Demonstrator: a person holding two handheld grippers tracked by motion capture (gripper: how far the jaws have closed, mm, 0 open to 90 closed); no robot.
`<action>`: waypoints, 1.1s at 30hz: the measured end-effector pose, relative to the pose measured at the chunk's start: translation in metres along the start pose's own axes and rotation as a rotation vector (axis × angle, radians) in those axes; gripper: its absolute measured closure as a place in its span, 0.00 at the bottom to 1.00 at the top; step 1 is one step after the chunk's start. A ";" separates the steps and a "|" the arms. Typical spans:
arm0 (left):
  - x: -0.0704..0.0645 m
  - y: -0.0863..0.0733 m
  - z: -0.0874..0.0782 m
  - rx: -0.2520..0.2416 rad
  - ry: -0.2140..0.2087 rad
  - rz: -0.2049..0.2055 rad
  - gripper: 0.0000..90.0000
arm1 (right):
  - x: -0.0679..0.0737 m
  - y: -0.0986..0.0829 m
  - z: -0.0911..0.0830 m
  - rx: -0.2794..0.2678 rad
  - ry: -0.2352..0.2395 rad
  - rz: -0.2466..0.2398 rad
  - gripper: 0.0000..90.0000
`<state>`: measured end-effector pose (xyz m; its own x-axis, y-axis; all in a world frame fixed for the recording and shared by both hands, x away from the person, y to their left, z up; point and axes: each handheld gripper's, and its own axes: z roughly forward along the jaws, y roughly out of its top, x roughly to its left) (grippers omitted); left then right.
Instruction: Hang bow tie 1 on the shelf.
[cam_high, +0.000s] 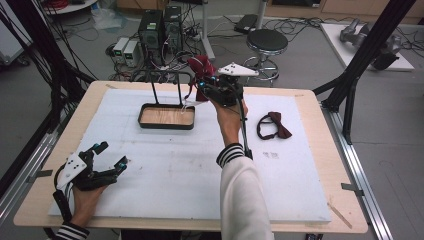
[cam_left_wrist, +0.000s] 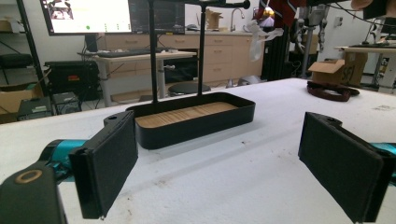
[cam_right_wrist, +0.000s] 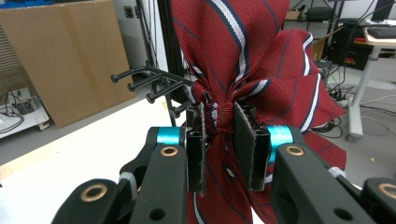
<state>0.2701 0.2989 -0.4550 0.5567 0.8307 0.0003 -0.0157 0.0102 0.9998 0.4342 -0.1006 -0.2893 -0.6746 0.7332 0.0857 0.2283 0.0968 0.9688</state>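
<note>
A black stand has a tray base with a wooden floor (cam_high: 166, 116) (cam_left_wrist: 196, 116) at the board's far middle. Two posts (cam_high: 155, 90) rise from it to a top bar with pegs (cam_right_wrist: 144, 84). My right gripper (cam_high: 198, 87) (cam_right_wrist: 219, 116) is raised just right of that top bar. It is shut on the knot of a red striped bow tie (cam_high: 202, 65) (cam_right_wrist: 243, 46), and a white tag (cam_high: 192, 103) hangs below. A second, dark red bow tie (cam_high: 274, 126) (cam_left_wrist: 329, 91) with a black strap lies on the board to the right. My left gripper (cam_high: 113, 154) (cam_left_wrist: 219, 163) rests open at the front left, holding nothing.
A white foam board (cam_high: 190, 170) covers most of the wooden table (cam_high: 315, 100). Beyond the far edge are a round stool (cam_high: 267, 42), computer towers (cam_high: 160, 27) and floor cables. Black frame struts (cam_high: 360, 60) rise at the right.
</note>
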 end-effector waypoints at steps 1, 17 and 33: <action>0.000 0.000 0.000 0.000 0.000 0.001 0.14 | 0.000 0.000 0.002 0.003 0.000 -0.001 0.84; 0.000 0.000 0.000 0.000 -0.001 0.000 0.14 | 0.000 0.007 0.022 0.011 -0.021 -0.010 0.84; 0.001 0.000 0.000 0.000 -0.003 -0.004 0.14 | -0.009 0.001 0.043 0.054 -0.070 -0.012 0.84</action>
<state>0.2702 0.2995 -0.4550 0.5592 0.8290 -0.0041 -0.0129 0.0137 0.9998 0.4710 -0.0781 -0.2990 -0.6276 0.7766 0.0558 0.2591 0.1407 0.9555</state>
